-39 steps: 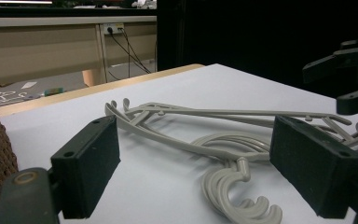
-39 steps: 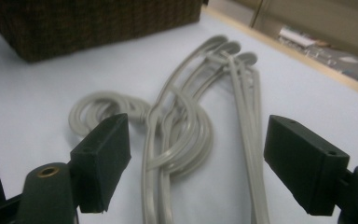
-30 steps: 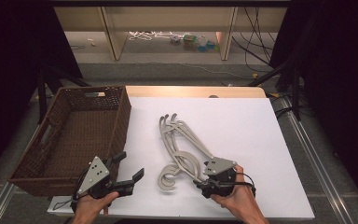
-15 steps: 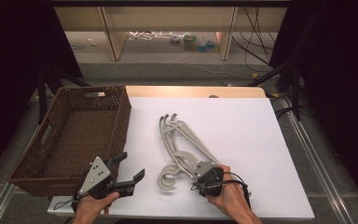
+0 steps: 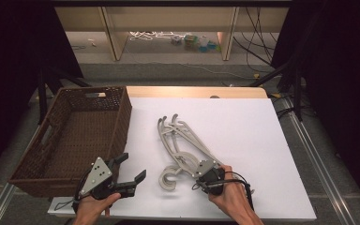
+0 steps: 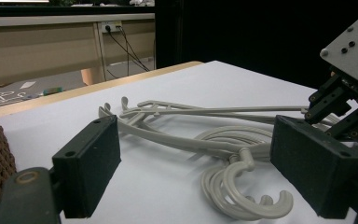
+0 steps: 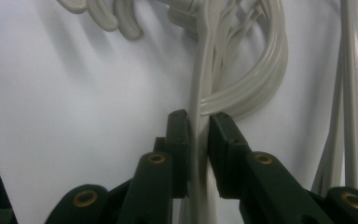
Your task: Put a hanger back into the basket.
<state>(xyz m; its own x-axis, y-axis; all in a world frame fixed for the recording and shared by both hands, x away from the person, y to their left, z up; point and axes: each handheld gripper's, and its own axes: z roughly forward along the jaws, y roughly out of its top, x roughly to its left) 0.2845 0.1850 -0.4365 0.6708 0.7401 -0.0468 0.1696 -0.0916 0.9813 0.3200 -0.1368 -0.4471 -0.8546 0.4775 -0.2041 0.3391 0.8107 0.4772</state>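
Observation:
A pile of pale grey plastic coat hangers (image 5: pixel 183 145) lies in the middle of the white table top, hooks toward the front. My right gripper (image 5: pixel 205 172) has just been closing and is shut on one hanger's thin arm (image 7: pixel 198 140), which runs up between the two black jaws. The other hangers (image 7: pixel 261 70) curve beside it on the table. My left gripper (image 5: pixel 133 168) stands open near the front edge, left of the hooks (image 6: pixel 242 196), with nothing between its jaws. It looks across at the hanger pile (image 6: pixel 191 135) and the right gripper (image 6: pixel 345 102).
A brown wicker basket (image 5: pixel 56 159) stands at the table's left, beside my left hand. The white sheet (image 5: pixel 253 126) covers the table, with a wooden strip along its far edge. Shelving and loose cables lie on the floor beyond.
My right hand has shifted slightly left onto the hangers' lower end, and its jaws have closed around one hanger arm. The left gripper has stayed where it was.

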